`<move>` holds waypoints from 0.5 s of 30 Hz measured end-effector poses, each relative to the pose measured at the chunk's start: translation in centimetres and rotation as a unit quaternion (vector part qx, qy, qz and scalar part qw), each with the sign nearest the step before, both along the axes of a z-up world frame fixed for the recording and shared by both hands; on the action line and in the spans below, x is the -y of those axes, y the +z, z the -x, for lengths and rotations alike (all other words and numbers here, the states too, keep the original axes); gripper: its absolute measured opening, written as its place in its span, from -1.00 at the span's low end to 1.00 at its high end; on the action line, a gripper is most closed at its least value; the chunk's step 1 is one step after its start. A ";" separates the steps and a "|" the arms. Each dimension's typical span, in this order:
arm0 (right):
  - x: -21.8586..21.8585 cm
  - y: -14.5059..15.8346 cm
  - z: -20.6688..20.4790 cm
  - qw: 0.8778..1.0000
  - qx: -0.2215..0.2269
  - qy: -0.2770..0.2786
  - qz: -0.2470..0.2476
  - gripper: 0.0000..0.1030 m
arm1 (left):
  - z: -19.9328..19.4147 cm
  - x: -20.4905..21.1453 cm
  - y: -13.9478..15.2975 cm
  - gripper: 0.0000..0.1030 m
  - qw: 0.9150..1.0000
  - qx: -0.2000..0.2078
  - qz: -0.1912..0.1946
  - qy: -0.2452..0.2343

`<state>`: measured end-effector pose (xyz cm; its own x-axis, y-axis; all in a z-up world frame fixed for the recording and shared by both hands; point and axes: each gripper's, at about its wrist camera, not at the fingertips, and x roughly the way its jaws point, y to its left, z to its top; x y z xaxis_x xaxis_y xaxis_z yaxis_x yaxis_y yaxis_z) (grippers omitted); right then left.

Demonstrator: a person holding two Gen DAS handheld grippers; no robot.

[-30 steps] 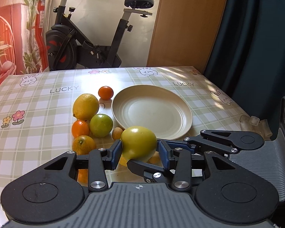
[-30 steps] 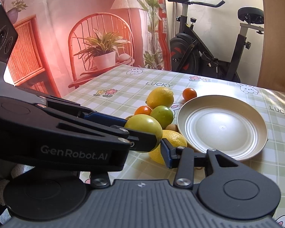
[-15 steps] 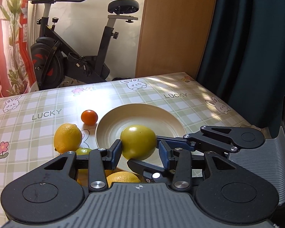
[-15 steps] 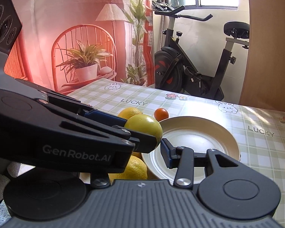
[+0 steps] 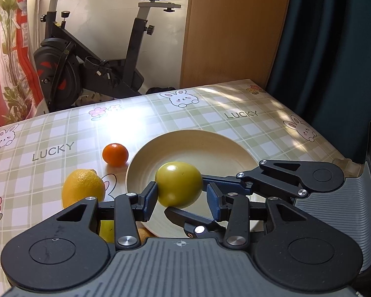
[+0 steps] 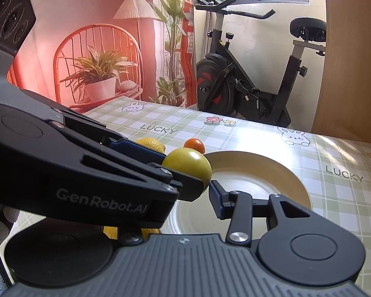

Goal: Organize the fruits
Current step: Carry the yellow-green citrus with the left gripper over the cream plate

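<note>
A yellow-green round fruit (image 5: 178,183) sits between the blue pads of my left gripper (image 5: 181,199), which is shut on it and holds it above the near part of the cream plate (image 5: 210,148). The fruit also shows in the right wrist view (image 6: 189,164), over the plate's (image 6: 259,170) left rim. My right gripper (image 6: 185,193) is next to the left one; its right finger (image 6: 216,201) stands apart from the fruit, and its left finger is hidden behind the left gripper's body. A lemon (image 5: 82,188) and a small orange (image 5: 115,154) lie left of the plate.
More fruit (image 5: 106,230) lies partly hidden under the left gripper. The table (image 5: 61,128) has a checked cloth. An exercise bike (image 5: 94,57) stands beyond the far edge, a wooden panel (image 5: 230,29) and dark curtain (image 5: 334,49) at the right.
My left gripper has lifted the yellow-green fruit from the fruit pile and carried it forward and right, over the plate. The right gripper has moved along beside it.
</note>
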<state>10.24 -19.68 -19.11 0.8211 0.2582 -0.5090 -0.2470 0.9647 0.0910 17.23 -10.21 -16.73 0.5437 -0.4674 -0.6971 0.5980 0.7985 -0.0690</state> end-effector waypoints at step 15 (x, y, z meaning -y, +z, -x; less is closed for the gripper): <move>0.3 -2.7 -5.1 0.999 -0.052 0.002 -0.003 -0.14 | -4.0 0.9 -1.9 -0.12 0.999 -0.043 -0.009 0.026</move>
<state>15.32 -19.95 -21.81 0.7621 0.2650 -0.5908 -0.2405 0.9630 0.1217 21.24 -11.16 -18.67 0.5052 -0.4265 -0.7502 0.5474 0.8305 -0.1035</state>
